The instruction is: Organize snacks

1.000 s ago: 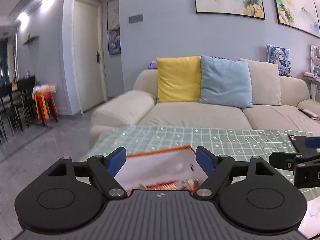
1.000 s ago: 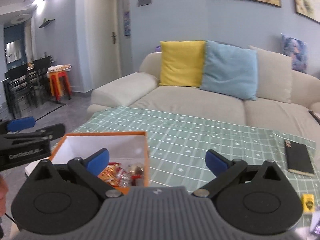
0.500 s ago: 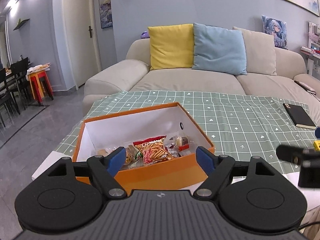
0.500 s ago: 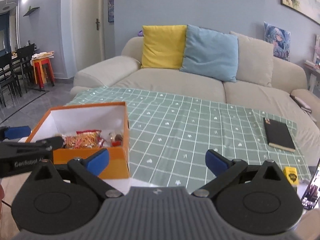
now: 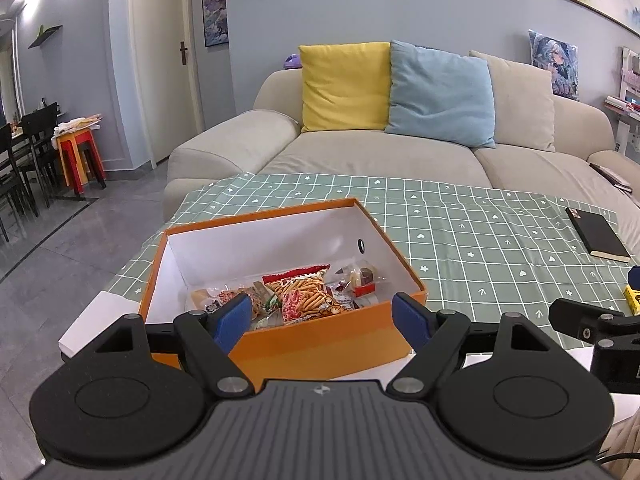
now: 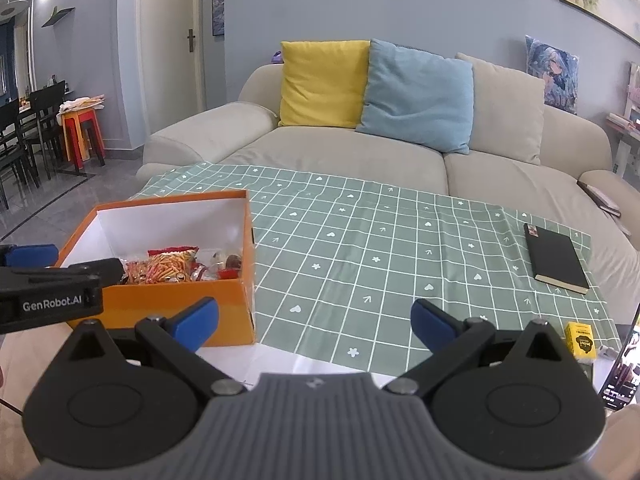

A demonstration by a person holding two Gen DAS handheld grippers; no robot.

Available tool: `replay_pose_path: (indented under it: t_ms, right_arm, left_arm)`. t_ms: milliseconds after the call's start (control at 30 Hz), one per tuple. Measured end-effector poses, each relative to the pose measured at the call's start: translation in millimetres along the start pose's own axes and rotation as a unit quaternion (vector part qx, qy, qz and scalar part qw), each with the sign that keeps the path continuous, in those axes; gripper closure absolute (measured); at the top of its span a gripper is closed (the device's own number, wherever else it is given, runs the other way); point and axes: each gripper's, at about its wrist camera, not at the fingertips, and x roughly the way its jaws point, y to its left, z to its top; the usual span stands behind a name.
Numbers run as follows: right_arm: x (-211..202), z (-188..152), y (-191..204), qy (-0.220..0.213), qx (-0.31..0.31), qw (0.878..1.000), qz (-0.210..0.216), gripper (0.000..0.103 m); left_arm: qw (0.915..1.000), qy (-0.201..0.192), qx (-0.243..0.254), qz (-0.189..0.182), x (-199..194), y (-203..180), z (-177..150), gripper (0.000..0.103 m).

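Observation:
An orange box (image 5: 320, 344) with a white inside stands on the near left part of a table with a green checked cloth (image 5: 460, 232). Several snack packets (image 5: 304, 292) lie in its near end, among them a red packet printed with sticks. My left gripper (image 5: 322, 320) hovers open just in front of the box's near wall, holding nothing. In the right wrist view the orange box (image 6: 160, 308) is at the left with the snack packets (image 6: 172, 266) inside. My right gripper (image 6: 314, 322) is open and empty over the cloth to the box's right.
A black notebook (image 6: 558, 256) lies on the cloth at the right. A small yellow box (image 6: 582, 340) and a phone screen (image 6: 624, 360) sit at the near right edge. A beige sofa (image 5: 400, 156) with yellow and blue cushions stands behind the table. Chairs and a red stool (image 5: 80, 156) are far left.
Both grippers have pulled back and tilted down, so the box and its snacks now show in full. Their jaws stayed open. Nothing on the table moved.

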Motion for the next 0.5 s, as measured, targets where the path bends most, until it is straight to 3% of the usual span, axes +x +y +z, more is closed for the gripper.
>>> replay_pose_path:
  t_ms: [500]
  right_arm:
    - [2.1, 0.0, 0.8, 0.002, -0.001, 1.0, 0.003, 0.004]
  left_arm:
    - [1.0, 0.009, 0.001, 0.001, 3.4, 3.4, 1.3, 0.01]
